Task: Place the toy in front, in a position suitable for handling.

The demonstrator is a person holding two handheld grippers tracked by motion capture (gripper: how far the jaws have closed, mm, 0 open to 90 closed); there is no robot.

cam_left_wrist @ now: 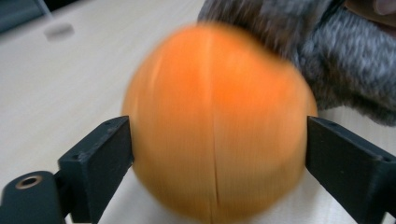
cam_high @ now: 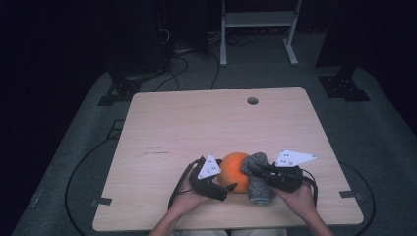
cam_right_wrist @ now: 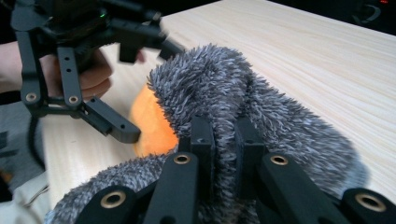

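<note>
Left claw spread wide either side of the orange ball, jaws flanking it, grip not clear through the blur. Right claw clamped tight on the grey fuzzy cloth. Ball sits on the desk near the front edge, cloth touching its right side.

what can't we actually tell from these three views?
- Left gripper view: the orange ball is motion-blurred; whether the pads touch it is unclear.
- Right gripper view: the grey fuzzy cloth hides most of the ball.
- High view: the table hole too small to detail.
</note>
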